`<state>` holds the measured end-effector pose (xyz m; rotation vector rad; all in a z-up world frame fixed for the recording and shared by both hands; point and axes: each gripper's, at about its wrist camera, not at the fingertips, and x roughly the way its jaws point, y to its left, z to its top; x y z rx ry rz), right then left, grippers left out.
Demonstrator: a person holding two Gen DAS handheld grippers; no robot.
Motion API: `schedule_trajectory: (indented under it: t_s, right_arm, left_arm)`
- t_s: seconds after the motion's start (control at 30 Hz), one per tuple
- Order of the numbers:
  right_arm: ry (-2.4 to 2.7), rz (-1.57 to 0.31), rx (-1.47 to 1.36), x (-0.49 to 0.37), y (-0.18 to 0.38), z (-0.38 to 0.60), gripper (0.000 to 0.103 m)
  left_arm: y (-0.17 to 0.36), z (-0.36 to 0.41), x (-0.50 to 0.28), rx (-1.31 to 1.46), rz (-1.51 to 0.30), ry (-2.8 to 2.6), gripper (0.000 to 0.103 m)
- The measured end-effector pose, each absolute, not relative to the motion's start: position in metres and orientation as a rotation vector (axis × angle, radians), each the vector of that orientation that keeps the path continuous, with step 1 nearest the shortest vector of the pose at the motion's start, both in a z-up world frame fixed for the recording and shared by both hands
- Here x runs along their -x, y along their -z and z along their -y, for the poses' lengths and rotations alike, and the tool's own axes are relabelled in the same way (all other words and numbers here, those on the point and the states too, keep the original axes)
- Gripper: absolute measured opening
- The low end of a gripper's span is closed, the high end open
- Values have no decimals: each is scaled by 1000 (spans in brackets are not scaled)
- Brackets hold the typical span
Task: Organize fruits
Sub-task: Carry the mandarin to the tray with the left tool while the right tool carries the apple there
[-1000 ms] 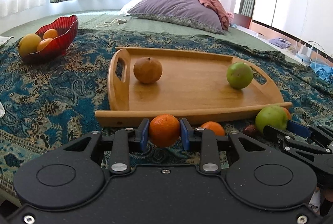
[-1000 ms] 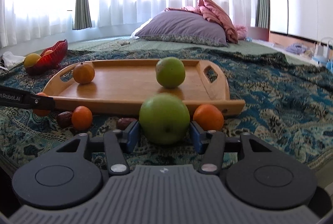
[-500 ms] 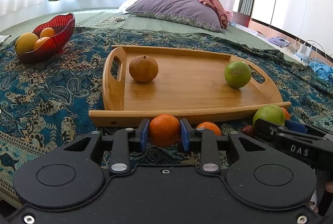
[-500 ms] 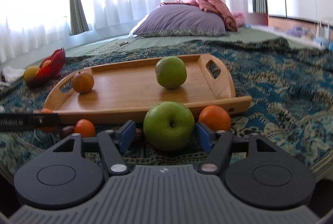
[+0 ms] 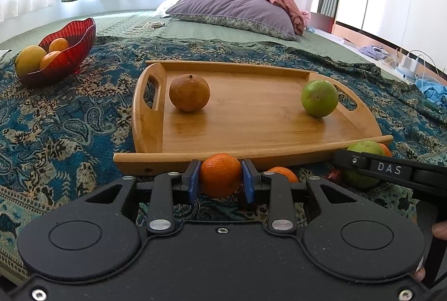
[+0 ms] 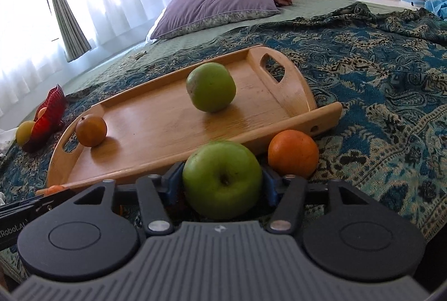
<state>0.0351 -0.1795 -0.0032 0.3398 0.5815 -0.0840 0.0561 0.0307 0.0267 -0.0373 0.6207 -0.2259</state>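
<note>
Two grippers: both were loaded — one fruit each, low over the patterned blanket in front of the wooden tray.
Left gripper: blue pads pressed on either side of a small orange, just short of the tray's near rim.
Right gripper: jaws pinched a green apple, stem hollow facing the camera, just before the tray's near edge.
Tray: held a brownish orange near its left handle and a second green apple near its right handle — well apart.
Loose fruit: one orange lay on the blanket just right of the held apple, beside the tray's corner; another orange lay just right of the left gripper's pads.
Red bowl: stood far left on the blanket, with a yellow fruit and two oranges inside.
Background: a purple pillow lay under the curtained window.
</note>
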Motion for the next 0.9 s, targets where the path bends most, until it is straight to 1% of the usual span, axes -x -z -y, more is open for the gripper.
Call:
schedule_trajectory:
  t_s: [0.37, 0.63, 0.9]
  right_arm:
    - [44, -546, -254, -21, -4, 169, 59]
    - [22, -479, -194, -13, -18, 164, 59]
    - [32, -428, -143, -30, -35, 172, 59]
  left_arm:
    - [-35, -34, -68, 38, -604, 222, 30]
    - [-42, -39, -83, 55, -607, 218, 30]
    - [-48, -43, -107, 81, -616, 215, 30]
